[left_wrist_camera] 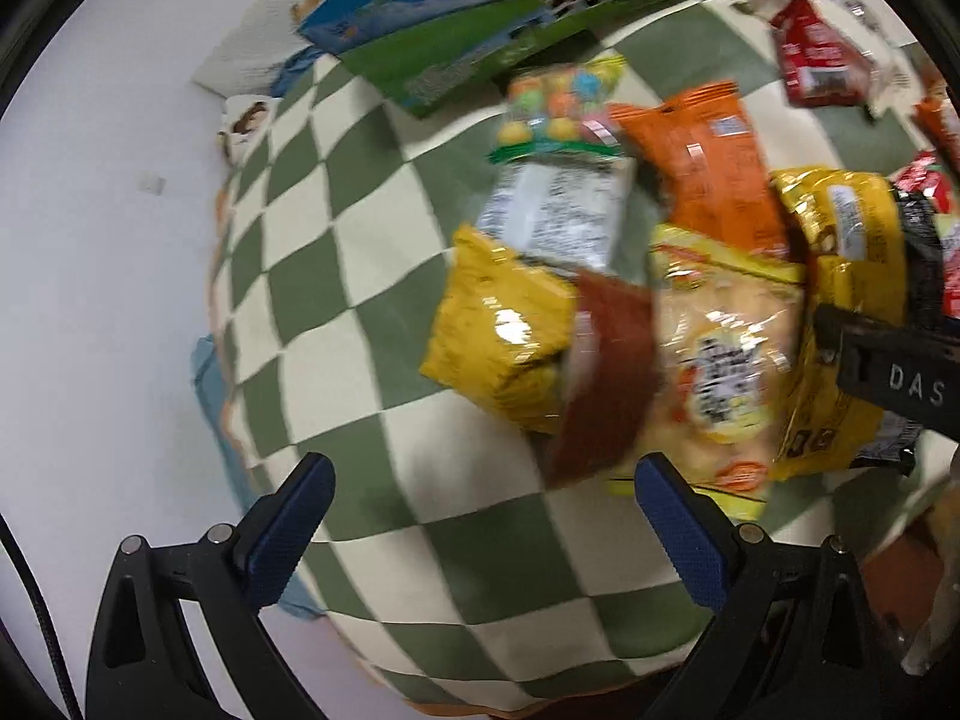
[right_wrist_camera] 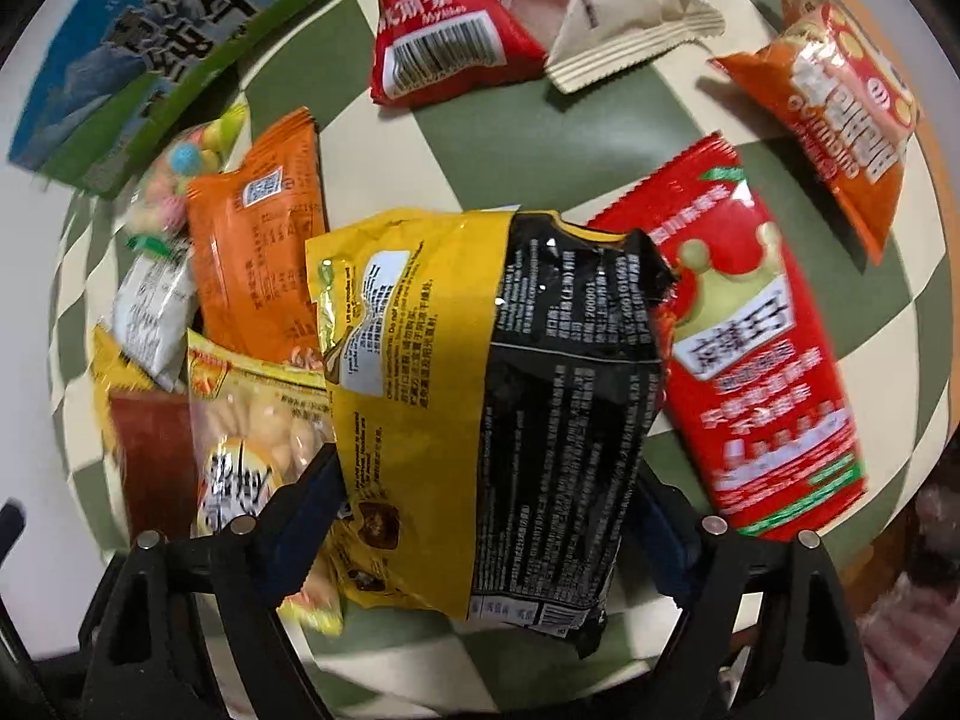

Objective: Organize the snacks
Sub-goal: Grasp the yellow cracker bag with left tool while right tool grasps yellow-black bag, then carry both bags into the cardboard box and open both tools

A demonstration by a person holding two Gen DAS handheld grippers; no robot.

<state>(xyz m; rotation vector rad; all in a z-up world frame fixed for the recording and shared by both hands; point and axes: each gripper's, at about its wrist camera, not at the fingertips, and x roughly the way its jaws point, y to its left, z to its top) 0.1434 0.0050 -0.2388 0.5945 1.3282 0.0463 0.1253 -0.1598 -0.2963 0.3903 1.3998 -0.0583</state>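
"DAS" is printed on the right gripper (left_wrist_camera: 900, 375); "Mylikes" on the red triangular packet (right_wrist_camera: 444, 30).

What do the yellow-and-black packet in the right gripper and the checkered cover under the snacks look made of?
Yellow-and-black packet: glossy plastic film, judging by sharp glints and crinkles. Checkered cover: probably matte woven cloth; no shine, soft edge folds.

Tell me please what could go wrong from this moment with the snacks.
1. The right tool grips the wide yellow and black bag only near its bottom end, so it may sag or slip out.
2. That bag overlaps the rice cracker pack and touches the red pack; moving it might drag them.
3. The left tool is open over the checkered cloth, close to the pile, and may bump it.
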